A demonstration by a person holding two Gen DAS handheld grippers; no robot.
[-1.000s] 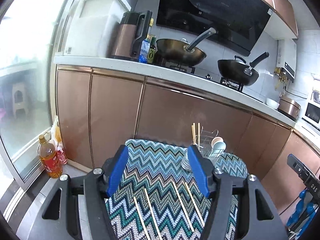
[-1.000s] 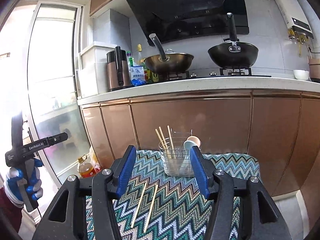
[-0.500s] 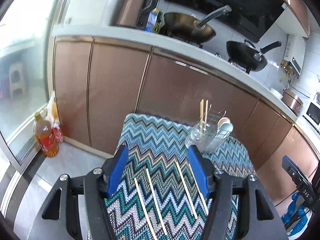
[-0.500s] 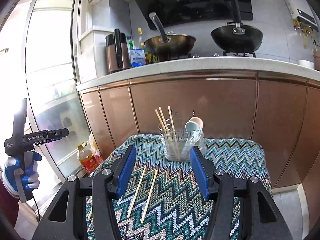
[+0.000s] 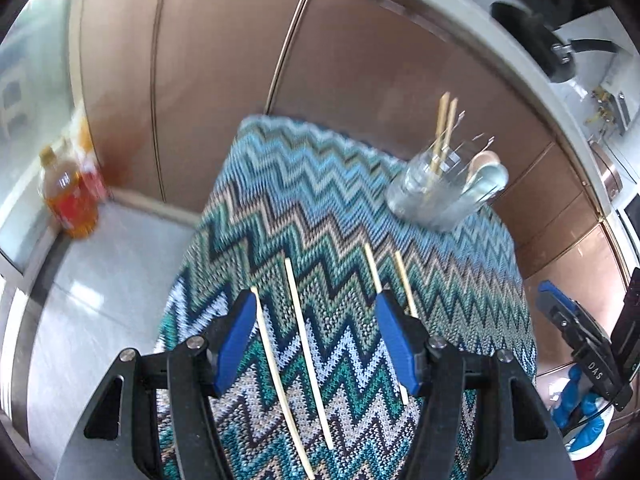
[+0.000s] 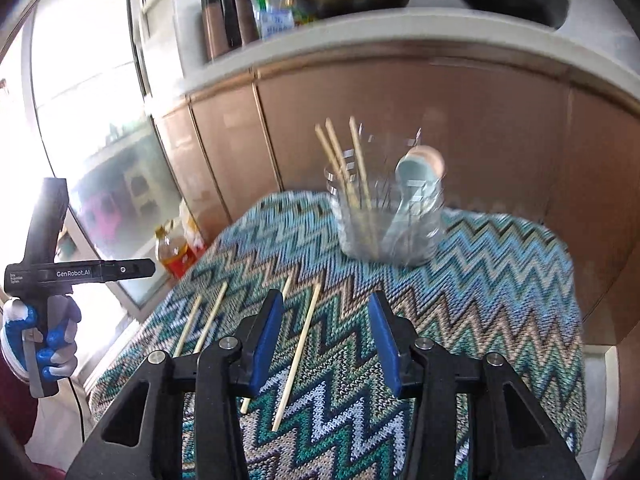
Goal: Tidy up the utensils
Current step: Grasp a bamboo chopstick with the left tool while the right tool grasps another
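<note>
Four chopsticks (image 5: 306,344) flat on zigzag-clothed table (image 5: 320,184): two between wide-open left hand-held gripper (image 5: 316,344) jaws, two by its right finger. Right hand-held gripper (image 6: 326,340) just narrowing, ungripping, over one. Holder (image 6: 386,220) beyond.

Both wrist cameras look forward and steeply down along their tools, close above the zigzag-clothed bench (image 5: 304,184). Both views share the glass jar (image 6: 384,224) at its far end and the copper cabinets (image 5: 224,80) behind.
</note>
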